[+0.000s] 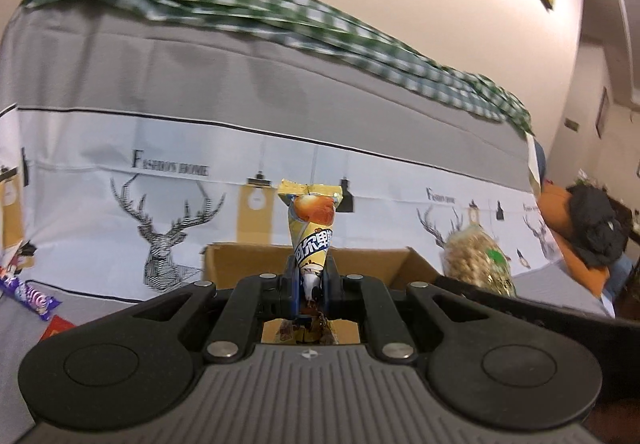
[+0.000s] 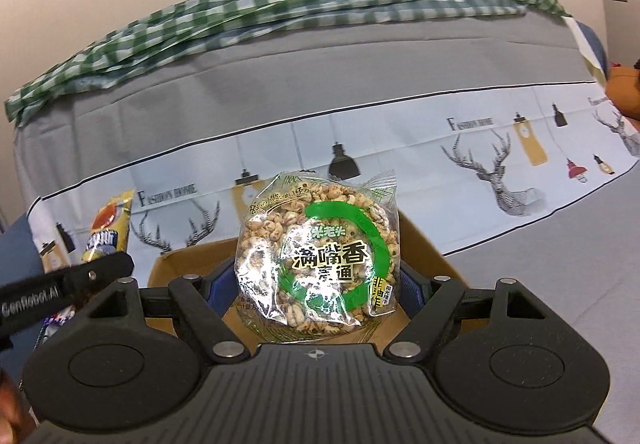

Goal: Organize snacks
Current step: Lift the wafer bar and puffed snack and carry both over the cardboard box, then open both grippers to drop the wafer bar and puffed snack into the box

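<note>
Standing upright, yellow candy packet (wide end up) in left hand-held gripper

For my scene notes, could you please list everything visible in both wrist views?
Candy packet: one, yellow and orange, upright in the left gripper, over the box.
Puffed grain cake pack: one, clear with a green ring, in the right gripper, over the box.
Cardboard box: one, brown, open, on the grey surface.
Purple snack bar: one, left of the box.
Deer-print cloth: one, white and grey, behind the box.
Checked cloth: one, green and white, on top.
Left gripper: black, shut.
Right gripper: black, holding wide.
</note>
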Available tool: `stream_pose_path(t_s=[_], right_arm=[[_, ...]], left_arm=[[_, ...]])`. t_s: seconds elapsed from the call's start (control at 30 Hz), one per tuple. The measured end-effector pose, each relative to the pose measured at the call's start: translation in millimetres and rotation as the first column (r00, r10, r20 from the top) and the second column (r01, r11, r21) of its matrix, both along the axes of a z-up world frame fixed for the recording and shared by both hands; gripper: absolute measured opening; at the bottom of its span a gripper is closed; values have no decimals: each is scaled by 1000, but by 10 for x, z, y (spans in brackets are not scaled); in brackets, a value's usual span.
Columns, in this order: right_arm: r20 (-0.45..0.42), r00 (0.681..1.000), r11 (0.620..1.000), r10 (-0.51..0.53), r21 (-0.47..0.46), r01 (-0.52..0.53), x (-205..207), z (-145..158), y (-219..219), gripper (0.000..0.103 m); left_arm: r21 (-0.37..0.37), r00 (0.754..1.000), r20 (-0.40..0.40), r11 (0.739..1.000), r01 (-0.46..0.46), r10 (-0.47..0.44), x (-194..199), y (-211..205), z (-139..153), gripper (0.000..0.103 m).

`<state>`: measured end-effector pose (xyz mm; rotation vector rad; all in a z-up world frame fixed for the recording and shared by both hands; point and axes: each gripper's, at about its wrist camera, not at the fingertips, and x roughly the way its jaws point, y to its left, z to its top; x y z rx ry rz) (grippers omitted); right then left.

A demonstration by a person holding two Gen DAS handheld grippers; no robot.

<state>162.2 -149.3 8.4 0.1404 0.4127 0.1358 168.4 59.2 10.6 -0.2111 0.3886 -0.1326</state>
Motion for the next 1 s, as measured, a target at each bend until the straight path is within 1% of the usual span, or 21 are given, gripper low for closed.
stream_pose_path(t_s=[0.13,0.33,0.63,1.0], right_arm=[[-3,1000,1000,-12,-2,12,7,-7,-35,80],[-4,1000,1000,-20,-3,20,1,-6,-46,80],[-5,999,999,-38,0,38,-5,-5,-28,80],[-6,998,998,-56,0,56,-10,-17,-17,80]], left_arm=[[26,999,12,999,43,-43,-17,-129,-14,11],[21,997,2,997,72,-72,-4,-174,-35,11],[23,996,-21,996,87,-86,37,-162,-62,11],[22,996,-21,996,90,-90,45,-169,-63,11]])
